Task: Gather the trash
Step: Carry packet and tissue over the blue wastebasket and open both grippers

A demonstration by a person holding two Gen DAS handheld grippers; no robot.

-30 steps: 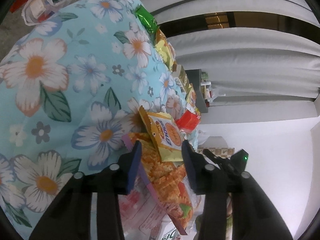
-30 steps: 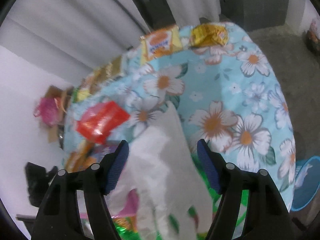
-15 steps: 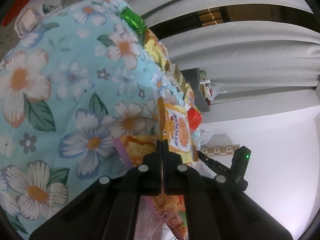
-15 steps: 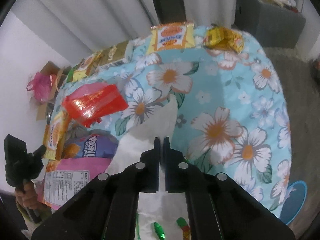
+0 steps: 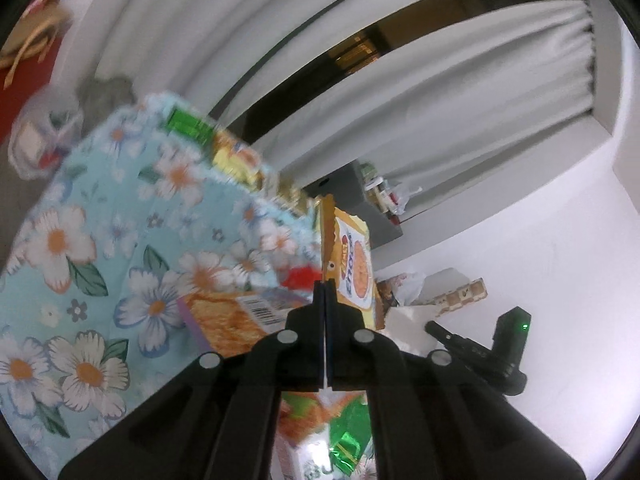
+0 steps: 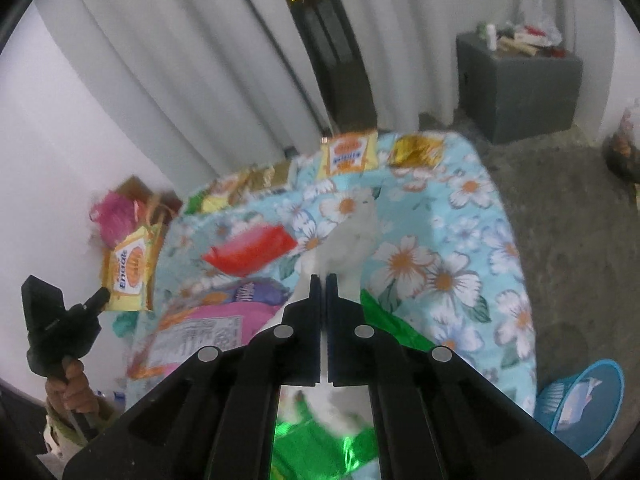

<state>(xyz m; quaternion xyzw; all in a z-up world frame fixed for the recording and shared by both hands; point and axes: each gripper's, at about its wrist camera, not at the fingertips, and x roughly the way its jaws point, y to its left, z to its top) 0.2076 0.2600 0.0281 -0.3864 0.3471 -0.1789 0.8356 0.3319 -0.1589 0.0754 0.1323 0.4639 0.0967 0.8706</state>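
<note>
Left gripper (image 5: 325, 286) fingers pinch the yellow biscuit wrapper (image 5: 354, 268), lifted off the floral surface (image 5: 80, 248). Right gripper (image 6: 323, 280) fingers pinch what looks like white tissue (image 6: 354, 228) above it.

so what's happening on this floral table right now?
A person is clearing snack trash with two handheld grippers. The left gripper is shut on a yellow cracker packet, held up off the floral tablecloth. The right gripper is shut on a white tissue. A red wrapper, a pink bag and other wrappers lie on the table. A blue basket sits on the floor.
</note>
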